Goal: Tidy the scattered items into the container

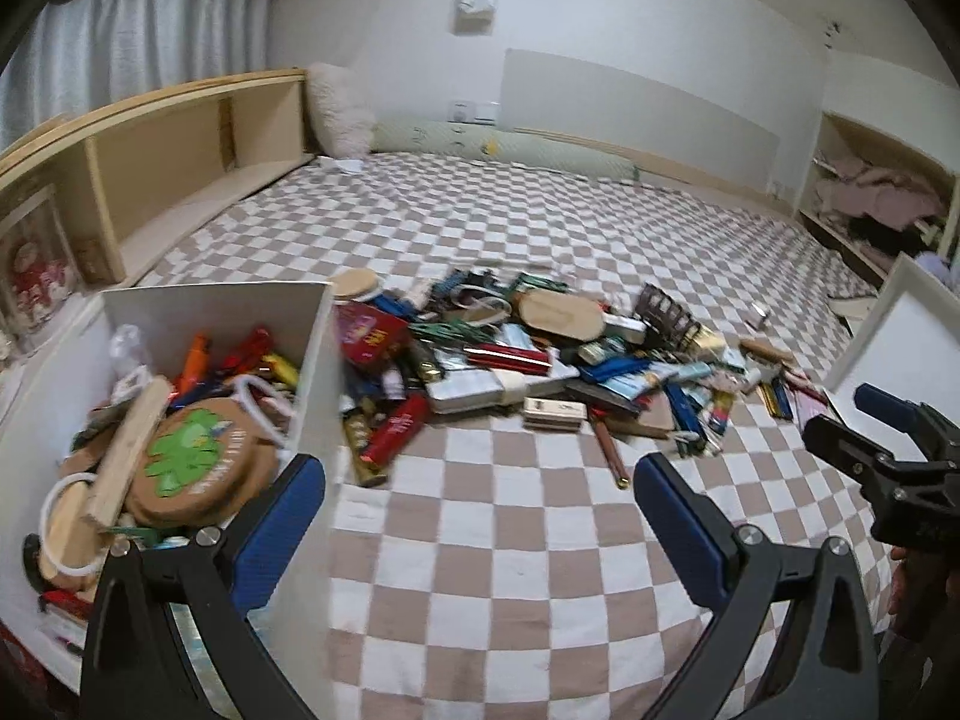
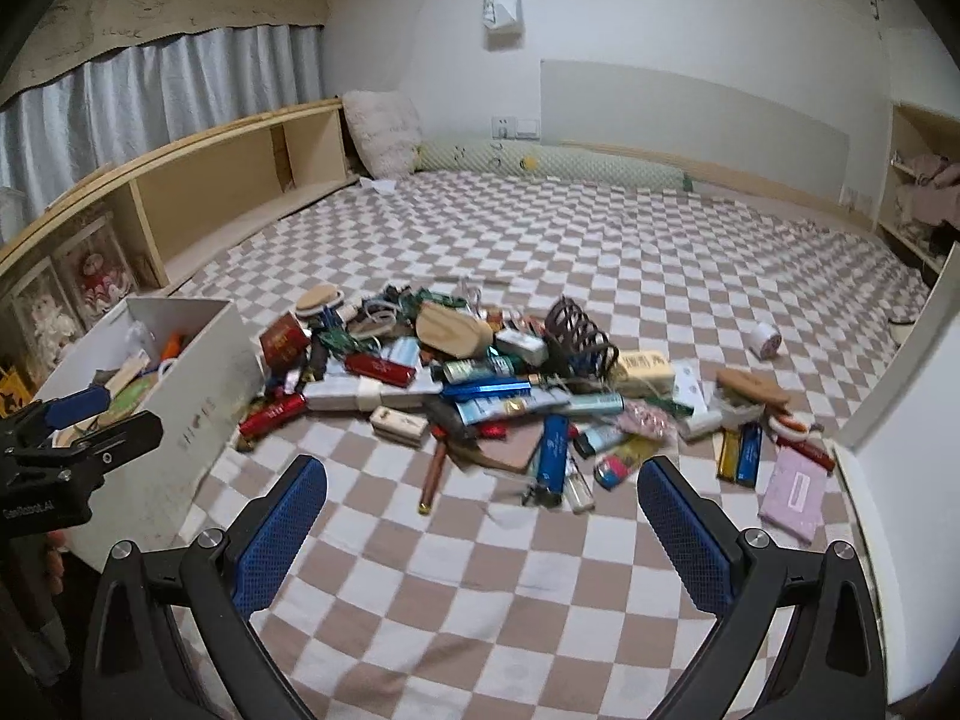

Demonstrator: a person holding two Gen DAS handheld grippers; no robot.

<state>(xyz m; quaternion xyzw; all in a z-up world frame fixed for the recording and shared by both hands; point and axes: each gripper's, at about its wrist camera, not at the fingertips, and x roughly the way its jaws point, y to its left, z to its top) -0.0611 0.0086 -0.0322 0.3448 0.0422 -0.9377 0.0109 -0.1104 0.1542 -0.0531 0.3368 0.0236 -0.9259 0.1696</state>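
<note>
- My left gripper [image 1: 480,480] hangs over the checkered bedspread [image 1: 510,570], jaws spread wide and holding nothing; its left blue pad sits against the near corner of the white box [image 1: 318,360].
- My right gripper [image 2: 483,483] hovers low over the same bedspread, jaws wide apart and empty, facing the near edge of the heap.
- The white box stands at the left side of the bed, already part filled: a round brown disc with a green clover [image 1: 192,462], a wooden stick [image 1: 123,456], and orange and red tubes.
- Just right of the box, touching its wall, lies the pile of scattered items [image 2: 468,378]: red tubes, a blue tube [image 2: 552,450], a wooden oval lid [image 2: 450,330], a dark wire rack [image 2: 579,336].
- A pink packet [image 2: 792,495] lies at the pile's right fringe, near a white panel.
- Beyond, a long green bolster [image 2: 552,165] lies along the wall.
</note>
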